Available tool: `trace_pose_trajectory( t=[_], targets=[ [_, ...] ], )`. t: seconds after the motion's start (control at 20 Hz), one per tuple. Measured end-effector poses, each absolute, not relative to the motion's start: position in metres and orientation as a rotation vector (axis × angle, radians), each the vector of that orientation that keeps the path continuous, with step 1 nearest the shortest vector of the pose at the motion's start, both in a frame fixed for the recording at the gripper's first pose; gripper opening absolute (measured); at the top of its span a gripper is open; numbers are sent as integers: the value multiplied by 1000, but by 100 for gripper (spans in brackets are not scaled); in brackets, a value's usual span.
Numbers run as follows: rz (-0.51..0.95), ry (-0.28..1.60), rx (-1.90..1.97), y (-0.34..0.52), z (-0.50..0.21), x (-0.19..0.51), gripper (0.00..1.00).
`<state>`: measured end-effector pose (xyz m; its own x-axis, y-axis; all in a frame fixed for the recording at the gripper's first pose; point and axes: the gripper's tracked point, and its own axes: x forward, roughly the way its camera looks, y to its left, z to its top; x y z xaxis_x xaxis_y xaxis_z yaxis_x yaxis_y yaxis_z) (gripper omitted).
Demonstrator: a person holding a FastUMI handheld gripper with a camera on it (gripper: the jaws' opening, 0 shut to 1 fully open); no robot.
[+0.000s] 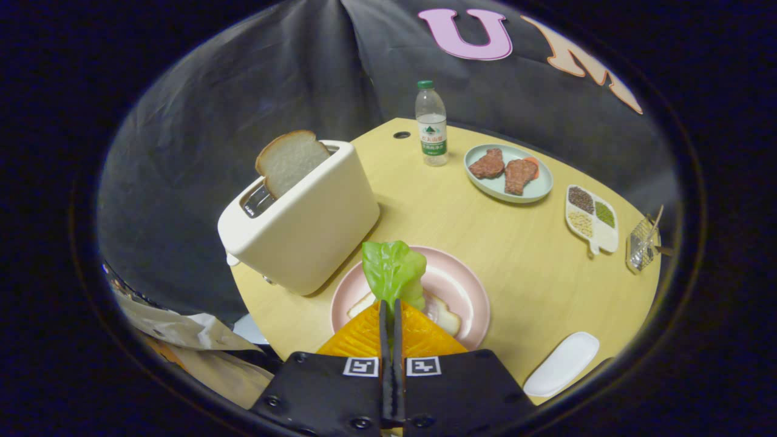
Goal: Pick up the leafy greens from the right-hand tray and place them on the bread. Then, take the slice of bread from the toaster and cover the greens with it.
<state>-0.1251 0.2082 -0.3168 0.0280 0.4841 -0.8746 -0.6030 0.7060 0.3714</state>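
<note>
Over the pink plate (467, 291) nr the table's front edge, gripper (391, 315) is clenching the greens (393, 270), fingers pressing both sides, evidently positioning for release onto bread (446, 318) w/ toaster (303, 224) slice (290, 161) waiting.

Pale yellow wooden table (461, 224), round-edged, with a small dark hole (401, 135) near its far rim, well beyond the fingers. Black cloth wall (243, 91) hung in soft folds behind and around the far side of the table, a seam running down just above the hole. Crumpled pale paper or cloth (176, 331) heaped below the table edge, off to the left of the fingers; lighting even and indoor, with soft shadows on the tabletop.
</note>
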Motion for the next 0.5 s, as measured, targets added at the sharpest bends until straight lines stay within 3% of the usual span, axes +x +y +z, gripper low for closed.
trace_pose_trajectory(
  t=[0.5],
  targets=[
    [765,1362,-278,196,-377,-125,3]
  ],
)
